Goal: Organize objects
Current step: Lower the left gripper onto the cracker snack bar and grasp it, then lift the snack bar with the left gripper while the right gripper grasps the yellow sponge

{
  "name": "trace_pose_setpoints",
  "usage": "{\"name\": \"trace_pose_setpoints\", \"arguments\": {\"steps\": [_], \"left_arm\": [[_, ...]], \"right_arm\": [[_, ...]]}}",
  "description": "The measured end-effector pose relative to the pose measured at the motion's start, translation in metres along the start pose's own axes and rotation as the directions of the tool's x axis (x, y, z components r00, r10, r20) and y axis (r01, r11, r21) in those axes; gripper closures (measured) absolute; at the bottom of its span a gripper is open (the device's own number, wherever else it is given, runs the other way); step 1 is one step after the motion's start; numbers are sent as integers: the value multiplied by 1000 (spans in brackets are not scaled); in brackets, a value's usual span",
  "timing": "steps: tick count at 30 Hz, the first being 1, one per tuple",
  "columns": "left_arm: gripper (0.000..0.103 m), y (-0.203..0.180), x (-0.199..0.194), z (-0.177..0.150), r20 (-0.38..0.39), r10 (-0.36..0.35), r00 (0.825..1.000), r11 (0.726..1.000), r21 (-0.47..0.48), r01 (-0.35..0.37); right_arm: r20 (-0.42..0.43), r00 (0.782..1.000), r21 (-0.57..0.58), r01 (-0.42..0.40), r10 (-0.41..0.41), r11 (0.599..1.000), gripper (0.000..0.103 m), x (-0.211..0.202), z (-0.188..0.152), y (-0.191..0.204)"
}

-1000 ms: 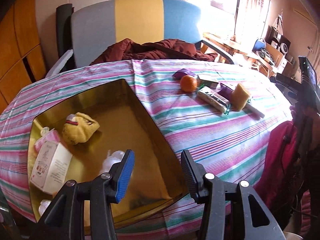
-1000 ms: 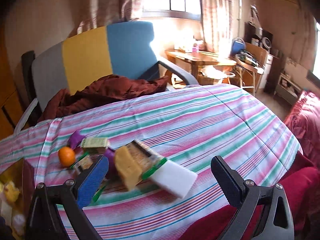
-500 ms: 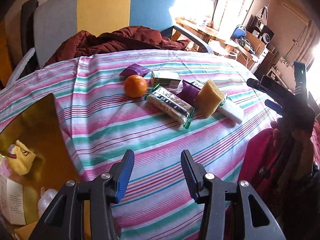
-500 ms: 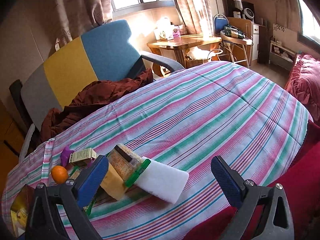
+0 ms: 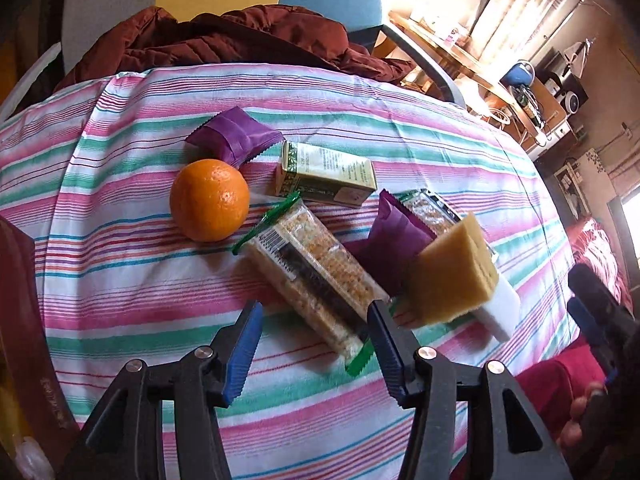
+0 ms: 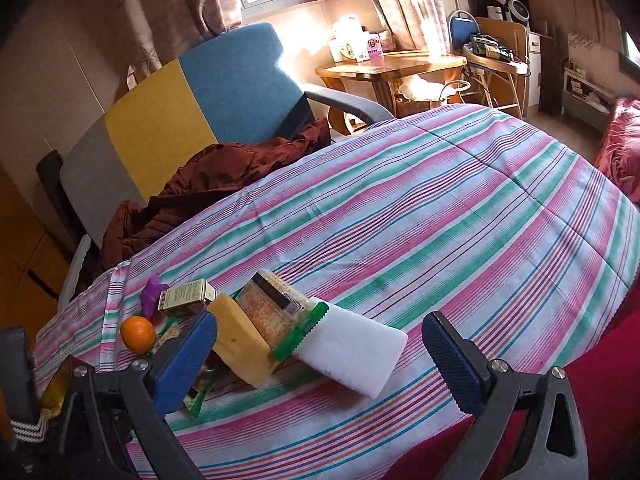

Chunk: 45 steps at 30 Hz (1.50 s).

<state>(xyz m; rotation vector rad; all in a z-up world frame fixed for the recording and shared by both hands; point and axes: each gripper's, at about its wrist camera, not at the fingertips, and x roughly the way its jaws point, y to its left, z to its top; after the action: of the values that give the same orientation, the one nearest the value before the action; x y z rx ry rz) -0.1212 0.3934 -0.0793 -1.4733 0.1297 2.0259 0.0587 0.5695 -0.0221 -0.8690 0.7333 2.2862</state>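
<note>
Two claws: both point down at a table under a pink, green and white striped cloth [image 5: 132,288].
Left claw [image 5: 314,346]: its blue-padded jaws are opening; only the near end of a snack bar lies in the gap, and the pads do not press on it.
Gold box edge [image 5: 24,332]: at the far left of the left claw, mostly cut off by the picture border.
Round orange fruit [image 5: 209,200]: ahead of the left claw and to its left, resting on the cloth.
Purple foil packet [image 5: 234,138]: just beyond the orange, touching it or nearly so.
Small green and cream carton [image 5: 326,172]: lying flat, ahead of the left claw, right of the orange.
Long clear-wrapped cereal bar with green ends [image 5: 312,276]: lies slantwise, its near end between the left claw's tips.
Second purple packet [image 5: 394,248]: ahead of the left claw's right finger, tucked beside the cereal bar.
Yellow sponge block [image 5: 452,276]: tilted up on edge, just right of the left claw's right finger.
White foam block [image 6: 352,354]: flat on the cloth, ahead of the right claw, between its fingers in that view.
Right claw [image 6: 326,360]: jaws stand wide apart with nothing gripped.
Striped blue, yellow and grey armchair [image 6: 192,92]: beyond the table, with a dark red jacket [image 6: 224,184] heaped on its seat.
</note>
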Motion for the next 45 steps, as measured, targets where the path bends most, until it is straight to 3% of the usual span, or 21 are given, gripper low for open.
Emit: {"name": "trace_pose_setpoints", "arguments": {"steps": [9,12,16,31,35,40,45], "left_arm": [[43,-13,35,23,-7,69,998,998,11,-69],[43,-10,37,20,11,56,998,998,39,-57],[51,-17,34,8,27,96,995,982,163,-99],[55,15,-9,-64,49,45,998,979,196,-53],[55,21,-13,-72,63,14,998,982,190,-26],[55,26,-13,-72,64,-14,998,985,170,3],[55,29,-13,-73,74,-32,997,988,156,20]], "right_arm": [[-15,999,11,-33,33,999,0,3,-1,0],[-17,999,18,-37,38,999,0,3,-1,-1],[-24,999,6,-32,32,999,0,4,-2,1],[-78,997,-82,13,-19,997,0,11,-8,17],[-149,989,-184,-30,2,982,7,20,-14,39],[-169,985,-312,-37,-17,949,14,32,-16,68],[-205,977,-368,-25,-55,930,34,62,-17,75]]}}
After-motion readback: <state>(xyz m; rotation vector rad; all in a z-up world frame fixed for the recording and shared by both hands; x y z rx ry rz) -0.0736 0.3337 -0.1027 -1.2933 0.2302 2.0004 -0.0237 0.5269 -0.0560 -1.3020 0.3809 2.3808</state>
